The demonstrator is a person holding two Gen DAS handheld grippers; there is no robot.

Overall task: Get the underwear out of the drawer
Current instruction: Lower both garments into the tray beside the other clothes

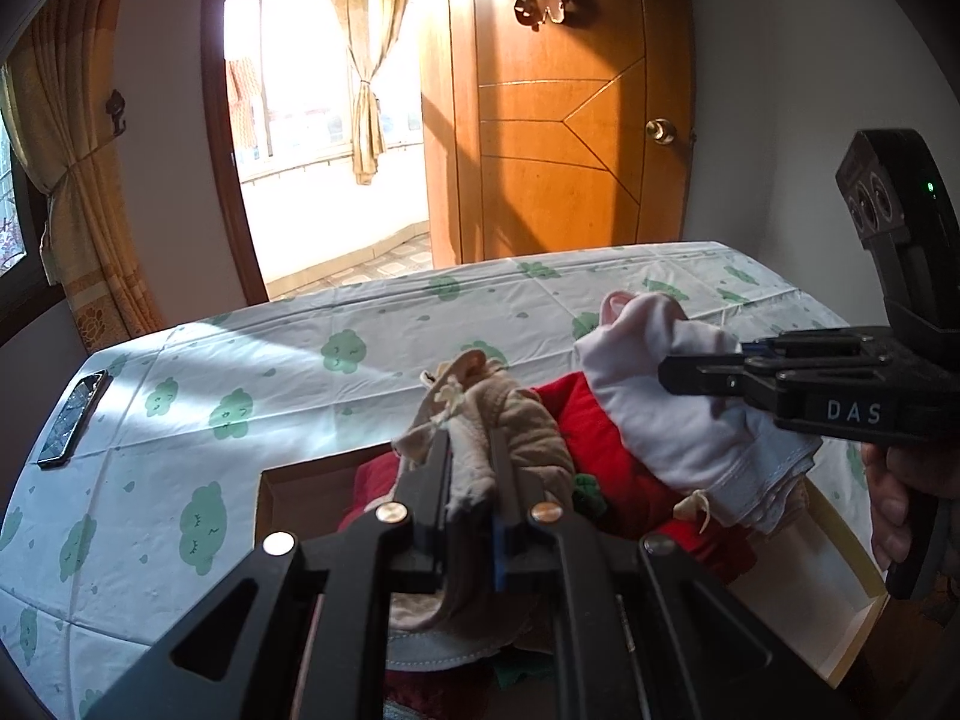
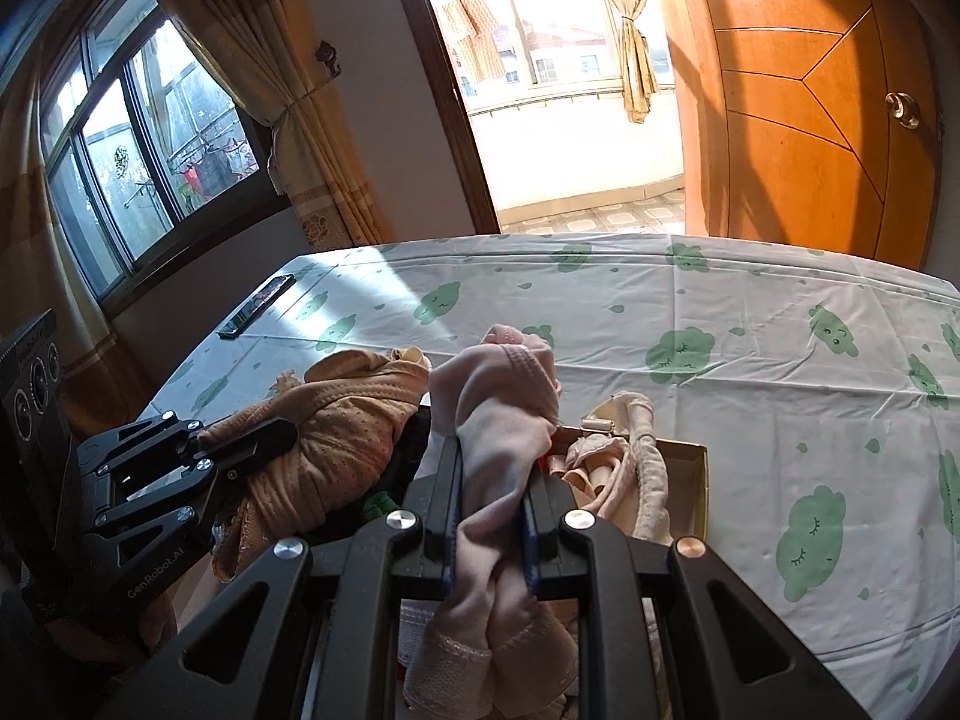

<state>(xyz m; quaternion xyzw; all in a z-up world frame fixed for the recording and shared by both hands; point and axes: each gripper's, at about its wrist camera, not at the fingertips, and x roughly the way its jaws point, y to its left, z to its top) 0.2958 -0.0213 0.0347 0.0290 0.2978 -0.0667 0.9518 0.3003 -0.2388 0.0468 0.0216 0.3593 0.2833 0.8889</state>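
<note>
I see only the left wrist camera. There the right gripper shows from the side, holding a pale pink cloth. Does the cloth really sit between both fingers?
Observer: Yes. In the right wrist view the pale pink underwear runs between the two fingers of the right gripper, bunched above the tips and hanging down behind them.
Operator: Thank you. This cloth blocks my sight of the drawer's right end. Does something lie there?
Observer: Yes. A beige garment with a small clasp, probably a bra, lies in the far right corner of the drawer. The right gripper does not touch it.
</note>
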